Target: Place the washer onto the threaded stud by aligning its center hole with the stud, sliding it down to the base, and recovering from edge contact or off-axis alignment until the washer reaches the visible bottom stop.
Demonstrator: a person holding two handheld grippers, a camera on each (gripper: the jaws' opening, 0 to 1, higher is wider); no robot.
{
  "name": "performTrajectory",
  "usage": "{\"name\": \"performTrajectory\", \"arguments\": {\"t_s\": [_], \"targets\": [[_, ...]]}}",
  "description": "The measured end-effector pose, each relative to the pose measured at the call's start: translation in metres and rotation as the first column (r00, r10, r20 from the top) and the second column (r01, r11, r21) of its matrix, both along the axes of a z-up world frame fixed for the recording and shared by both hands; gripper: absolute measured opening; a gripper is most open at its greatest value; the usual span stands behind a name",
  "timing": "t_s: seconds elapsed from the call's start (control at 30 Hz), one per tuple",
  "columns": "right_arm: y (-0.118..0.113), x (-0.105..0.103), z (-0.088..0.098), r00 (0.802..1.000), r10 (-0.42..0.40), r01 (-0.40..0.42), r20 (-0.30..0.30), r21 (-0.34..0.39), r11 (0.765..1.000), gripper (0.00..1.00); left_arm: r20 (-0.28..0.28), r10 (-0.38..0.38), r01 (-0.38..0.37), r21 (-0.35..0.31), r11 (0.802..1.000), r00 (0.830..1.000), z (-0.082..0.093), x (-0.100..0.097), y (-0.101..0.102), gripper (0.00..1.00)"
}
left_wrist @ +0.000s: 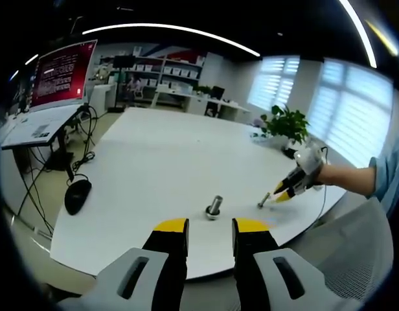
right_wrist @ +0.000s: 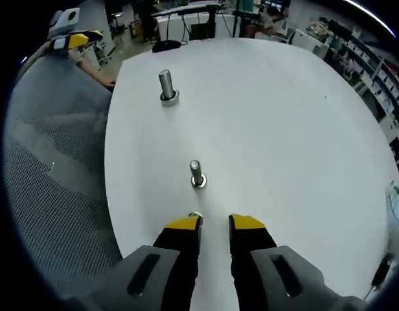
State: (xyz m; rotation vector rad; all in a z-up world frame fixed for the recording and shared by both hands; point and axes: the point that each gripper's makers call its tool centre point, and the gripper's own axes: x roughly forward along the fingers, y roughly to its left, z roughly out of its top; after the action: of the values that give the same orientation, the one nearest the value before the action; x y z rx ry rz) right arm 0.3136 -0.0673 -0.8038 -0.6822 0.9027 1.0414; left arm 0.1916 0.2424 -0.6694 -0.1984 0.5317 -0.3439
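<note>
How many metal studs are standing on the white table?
2. The taller stud stands farther away, near the table edge; the shorter stud stands just ahead of the right gripper.

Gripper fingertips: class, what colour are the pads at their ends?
Yellow, on black fingers, clearest in the right gripper view.

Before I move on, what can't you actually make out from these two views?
- Washer: just a small glint at the right gripper fingertip in the right gripper view; too small to confirm grip or hole.
- Near stud threads and base: too small.
- Right gripper jaws in the left gripper view: too distant.
- Monitor text: blurred.
</note>
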Motion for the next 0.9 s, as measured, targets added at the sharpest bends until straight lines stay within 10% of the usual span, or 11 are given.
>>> {"name": "performTrajectory", "arguments": {"t_s": [0.27, 0.9], "targets": [[-0.026, 0.015, -0.009, 0.990, -0.123, 0.122, 0.072, 0.018, 0.992, 0.18, 0.000, 0.001, -0.001, 0.000, 1.000, 1.000, 0.000, 0.000, 0.000, 0.25], [-0.017, 0.030, -0.034, 0.982, -0.183, 0.185, -0.040, 0.062, 0.981, 0.18, -0.015, 0.000, 0.000, 0.003, 1.000, 1.000, -0.002, -0.001, -0.001, 0.25]]}}
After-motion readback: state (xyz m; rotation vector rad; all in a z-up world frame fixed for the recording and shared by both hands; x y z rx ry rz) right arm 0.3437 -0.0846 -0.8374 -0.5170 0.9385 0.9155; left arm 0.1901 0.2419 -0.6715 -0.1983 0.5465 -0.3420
